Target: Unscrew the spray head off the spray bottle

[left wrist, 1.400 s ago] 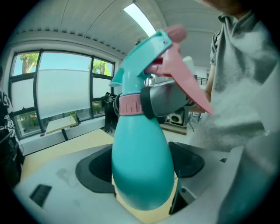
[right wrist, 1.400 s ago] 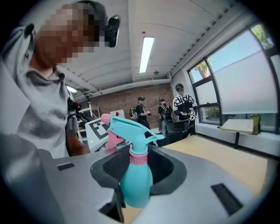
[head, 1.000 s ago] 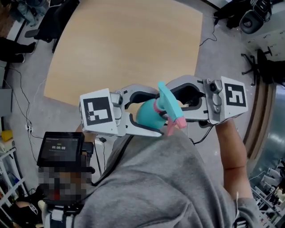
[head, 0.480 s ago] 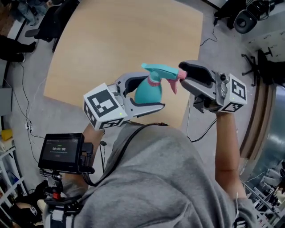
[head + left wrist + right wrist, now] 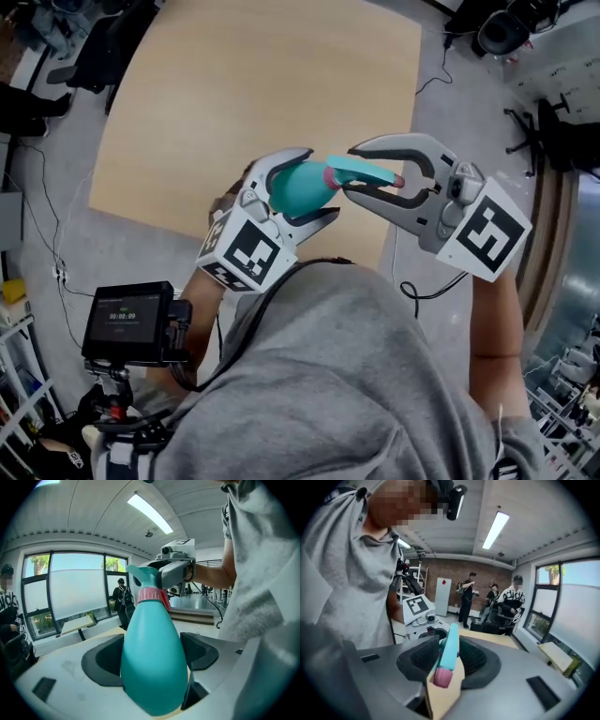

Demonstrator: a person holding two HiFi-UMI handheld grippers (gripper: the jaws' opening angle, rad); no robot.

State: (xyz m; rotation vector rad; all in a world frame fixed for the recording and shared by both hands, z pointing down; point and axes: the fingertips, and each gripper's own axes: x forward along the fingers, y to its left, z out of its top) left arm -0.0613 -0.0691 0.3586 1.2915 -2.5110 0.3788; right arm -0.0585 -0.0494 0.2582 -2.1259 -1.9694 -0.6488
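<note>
A teal spray bottle with a pink collar is held in the air over the table's near edge, tilted so its head points right. My left gripper is shut on the bottle's body; in the left gripper view the bottle fills the space between both black pads. The teal spray head with its pink nozzle tip lies between the fingers of my right gripper. In the right gripper view the spray head sits edge-on between the ribbed pads, and my right gripper is shut on it.
A light wooden table spreads out ahead. A small screen unit hangs at the person's left hip. Cables run over the grey floor at both sides, and dark chairs and stands line the top corners. Several people stand in the room behind.
The bottle has tipped from upright to lying with its head to the right. The left gripper turned with it. The right gripper drew back to the nozzle tip, then came in over the head again.
</note>
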